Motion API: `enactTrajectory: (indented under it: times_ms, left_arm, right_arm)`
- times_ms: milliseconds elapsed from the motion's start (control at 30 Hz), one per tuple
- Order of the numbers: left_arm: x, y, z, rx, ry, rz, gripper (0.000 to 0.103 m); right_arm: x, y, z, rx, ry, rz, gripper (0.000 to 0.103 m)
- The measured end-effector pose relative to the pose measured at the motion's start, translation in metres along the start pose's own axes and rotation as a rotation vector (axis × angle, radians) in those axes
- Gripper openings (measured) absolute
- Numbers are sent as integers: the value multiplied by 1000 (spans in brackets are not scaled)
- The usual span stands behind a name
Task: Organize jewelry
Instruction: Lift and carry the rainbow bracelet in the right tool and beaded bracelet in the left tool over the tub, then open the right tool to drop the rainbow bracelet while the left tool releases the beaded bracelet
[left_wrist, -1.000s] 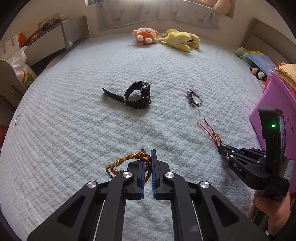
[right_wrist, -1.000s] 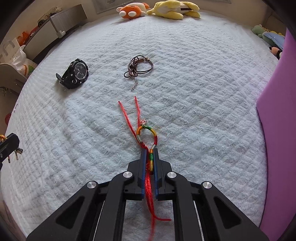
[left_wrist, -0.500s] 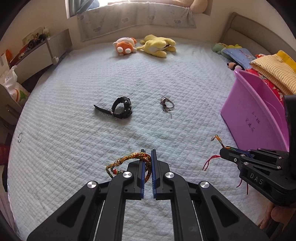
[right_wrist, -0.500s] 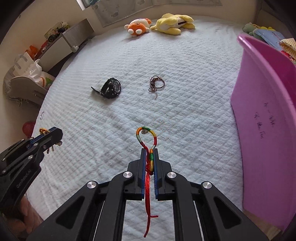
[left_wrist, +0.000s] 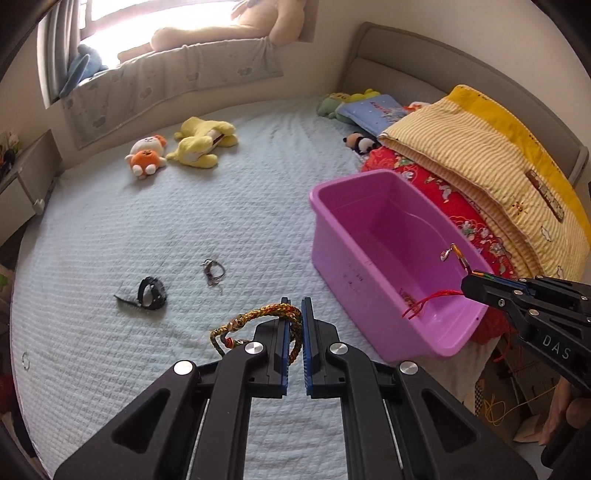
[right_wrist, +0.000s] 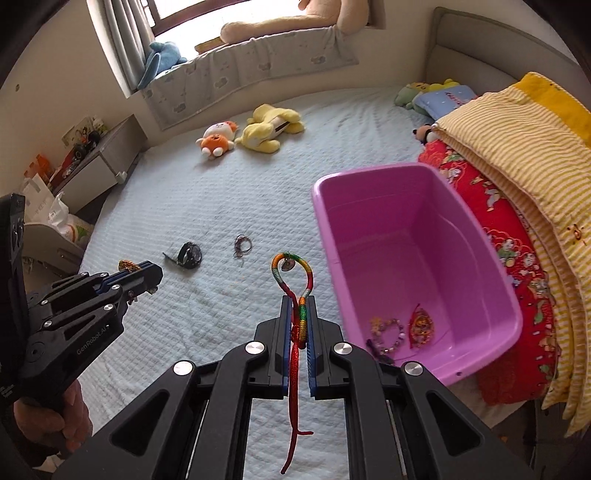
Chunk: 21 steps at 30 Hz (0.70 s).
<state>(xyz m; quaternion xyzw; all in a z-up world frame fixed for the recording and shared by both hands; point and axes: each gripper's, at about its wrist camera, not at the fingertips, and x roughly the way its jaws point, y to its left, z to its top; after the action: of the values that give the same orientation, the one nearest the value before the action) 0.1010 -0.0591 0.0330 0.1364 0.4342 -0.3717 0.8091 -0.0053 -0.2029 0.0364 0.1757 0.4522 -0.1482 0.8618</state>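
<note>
Both grippers have risen off the bed. The left gripper (left_wrist: 293, 314) clenches a gold braided bracelet (left_wrist: 255, 319); the right gripper (right_wrist: 298, 314) grasps a rainbow cord bracelet (right_wrist: 291, 271), with the purple bin (right_wrist: 480, 258) at two o'clock.

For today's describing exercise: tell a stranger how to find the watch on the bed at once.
Start at the pink tub on the pale blue bedspread. Two small things lie to its left: the watch is the farther one. It is chunky and black with a round face, whereas the cord bracelet beside it is a thin brown loop.
</note>
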Motion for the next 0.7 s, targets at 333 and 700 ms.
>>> enactTrajectory:
  times_ms: [333, 700]
  left_arm:
    - [76, -126, 70, -3, 136, -63, 7]
    - [178, -162, 64, -130, 417, 62, 8]
  right_arm:
    - [8, -128, 32, 48, 75, 29, 7]
    - [85, -200, 54, -31, 278, 140, 7]
